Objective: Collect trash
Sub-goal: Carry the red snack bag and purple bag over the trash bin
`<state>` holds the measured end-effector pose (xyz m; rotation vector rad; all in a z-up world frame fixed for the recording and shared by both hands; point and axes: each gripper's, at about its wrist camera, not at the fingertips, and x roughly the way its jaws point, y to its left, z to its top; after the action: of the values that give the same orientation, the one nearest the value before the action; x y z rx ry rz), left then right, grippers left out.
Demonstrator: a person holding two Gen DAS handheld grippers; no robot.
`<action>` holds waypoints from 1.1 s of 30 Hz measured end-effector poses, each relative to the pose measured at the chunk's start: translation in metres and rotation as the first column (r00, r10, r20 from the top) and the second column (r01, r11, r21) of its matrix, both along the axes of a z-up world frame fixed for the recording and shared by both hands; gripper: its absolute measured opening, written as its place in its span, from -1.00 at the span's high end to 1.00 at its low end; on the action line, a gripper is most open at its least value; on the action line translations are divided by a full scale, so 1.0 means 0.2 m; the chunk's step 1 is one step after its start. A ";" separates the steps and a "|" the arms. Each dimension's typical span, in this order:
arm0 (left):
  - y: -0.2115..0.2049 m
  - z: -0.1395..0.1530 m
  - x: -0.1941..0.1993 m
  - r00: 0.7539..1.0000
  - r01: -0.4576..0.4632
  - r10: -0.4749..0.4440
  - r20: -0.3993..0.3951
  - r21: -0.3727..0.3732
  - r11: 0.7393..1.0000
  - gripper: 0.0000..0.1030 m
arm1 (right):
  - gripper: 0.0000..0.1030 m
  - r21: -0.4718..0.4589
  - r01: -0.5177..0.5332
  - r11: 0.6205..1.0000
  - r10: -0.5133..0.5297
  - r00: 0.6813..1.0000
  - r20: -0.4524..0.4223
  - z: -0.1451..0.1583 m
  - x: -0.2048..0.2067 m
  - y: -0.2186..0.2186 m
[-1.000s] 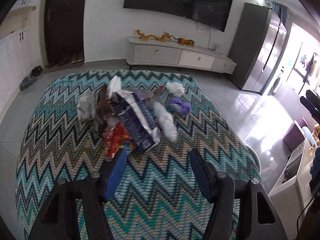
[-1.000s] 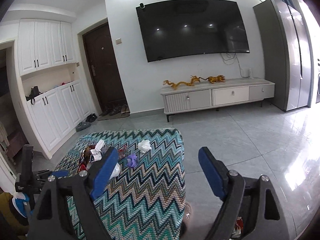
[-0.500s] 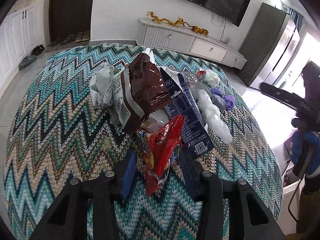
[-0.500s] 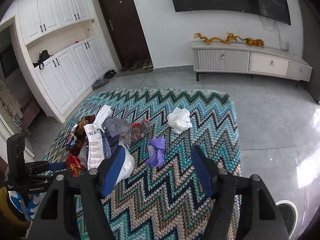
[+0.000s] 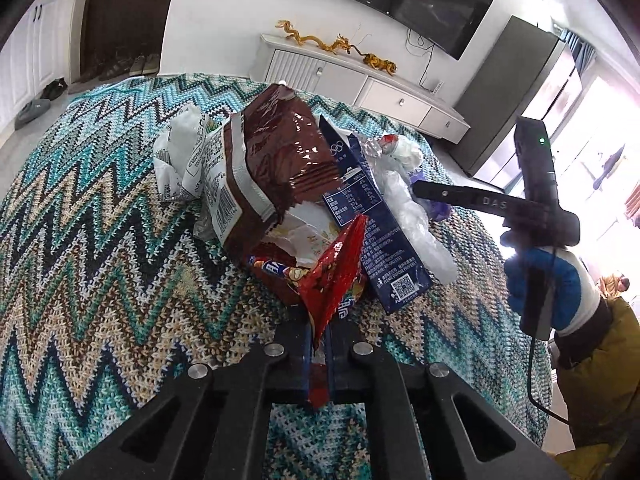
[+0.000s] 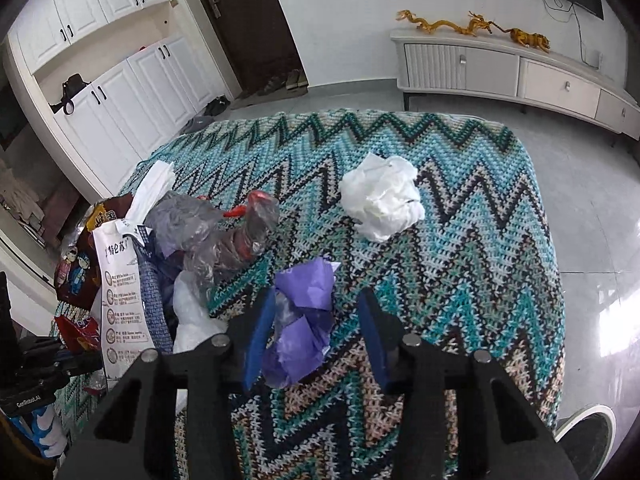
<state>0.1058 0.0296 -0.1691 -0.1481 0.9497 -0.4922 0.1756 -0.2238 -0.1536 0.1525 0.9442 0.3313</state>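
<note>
Left tongs (image 5: 318,344) are clamped on the red snack wrapper (image 5: 334,276) at the pile's near edge on the tabletop (image 5: 100,264). Your right tongs (image 6: 316,332) stand apart around the purple wrapper (image 6: 304,320); close them next, then lift both.

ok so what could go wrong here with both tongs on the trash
The left tongs pinch only a corner of the red wrapper, which lies tucked against the brown bag and blue carton; lifting may drag those or slip. The right tongs are open around the purple wad, off-centre, so closing may catch only part of it.
</note>
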 end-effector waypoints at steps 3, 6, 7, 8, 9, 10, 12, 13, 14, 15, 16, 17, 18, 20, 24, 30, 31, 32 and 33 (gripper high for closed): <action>0.01 0.03 -0.05 1.000 -0.009 0.010 0.016 -0.001 1.000 0.90 | 0.48 -0.018 -0.013 1.000 0.013 1.000 0.007 0.02 -0.02 0.03; 0.04 0.07 -0.12 0.999 -0.018 0.018 0.037 0.002 1.000 0.90 | 0.49 -0.026 -0.025 0.999 0.025 1.000 0.002 0.03 -0.05 0.05; 0.06 0.08 -0.14 0.999 -0.020 0.020 0.043 0.001 1.000 0.91 | 0.50 -0.029 -0.025 0.999 0.025 1.000 0.000 0.03 -0.07 0.06; 0.07 0.10 -0.16 0.998 -0.025 0.025 0.050 0.000 1.000 0.91 | 0.51 -0.029 -0.025 0.999 0.025 1.000 0.000 0.04 -0.09 0.06; 0.08 0.11 -0.14 0.998 -0.028 0.028 0.056 -0.002 1.000 0.91 | 0.52 -0.024 -0.023 0.999 0.023 1.000 0.001 0.05 -0.11 0.06; 0.08 0.13 -0.16 0.997 -0.032 0.032 0.064 -0.003 0.999 0.91 | 0.53 -0.020 -0.021 1.000 0.021 1.000 0.008 0.06 -0.14 0.06; 0.10 0.17 -0.20 0.996 -0.038 0.038 0.083 -0.007 0.999 0.91 | 0.53 -0.012 -0.019 1.000 0.020 0.999 0.027 0.10 -0.20 0.06; 0.11 0.19 -0.23 0.995 -0.039 0.040 0.092 -0.009 0.999 0.91 | 0.54 -0.010 -0.021 1.000 0.021 0.999 0.036 0.13 -0.23 0.07; 0.12 0.21 -0.25 0.994 -0.040 0.041 0.101 -0.012 0.999 0.91 | 0.54 -0.007 -0.024 1.000 0.024 0.999 0.048 0.16 -0.27 0.07; 0.12 0.23 -0.27 0.993 -0.042 0.043 0.110 -0.014 0.999 0.91 | 0.54 -0.003 -0.026 1.000 0.026 0.998 0.058 0.19 -0.30 0.07; 0.13 0.25 -0.29 0.992 -0.042 0.043 0.119 -0.016 0.999 0.91 | 0.54 0.001 -0.030 1.000 0.030 0.997 0.071 0.22 -0.33 0.07; 0.13 0.27 -0.31 0.991 -0.042 0.044 0.127 -0.020 0.999 0.91 | 0.54 0.002 -0.033 0.999 0.033 0.996 0.083 0.25 -0.37 0.07; 0.13 0.29 -0.33 0.990 -0.041 0.044 0.135 -0.023 0.999 0.91 | 0.54 0.003 -0.036 0.999 0.036 0.995 0.097 0.28 -0.42 0.08; 0.13 0.33 -0.38 0.987 -0.038 0.042 0.156 -0.024 0.999 0.91 | 0.54 0.004 -0.042 0.999 0.041 0.992 0.123 0.34 -0.50 0.07; 0.12 0.43 -0.47 0.978 -0.021 0.024 0.205 -0.013 1.000 0.91 | 0.63 -0.001 -0.038 0.999 0.038 0.983 0.179 0.47 -0.67 0.04; -0.02 0.55 -0.58 0.967 0.036 -0.041 0.250 0.025 0.999 0.91 | 0.64 0.016 0.020 1.000 -0.023 0.967 0.253 0.63 -0.89 -0.13; -0.06 0.57 -0.58 0.966 0.053 -0.060 0.253 0.035 0.998 0.91 | 0.64 0.020 0.029 0.999 -0.034 0.964 0.264 0.65 -0.93 -0.17; -0.10 0.58 -0.59 0.964 0.067 -0.075 0.256 0.043 0.997 0.91 | 0.64 0.023 0.038 0.999 -0.043 0.961 0.273 0.66 -0.96 -0.20; -0.16 0.60 -0.60 0.961 0.084 -0.095 0.259 0.053 0.995 0.91 | 0.64 0.027 0.050 0.998 -0.055 0.957 0.283 0.67 -0.99 -0.25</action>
<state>-0.0136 -0.0015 -0.0493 -0.0017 0.7096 -0.5597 -0.0231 -0.2740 -0.0194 0.1431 0.6511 0.3041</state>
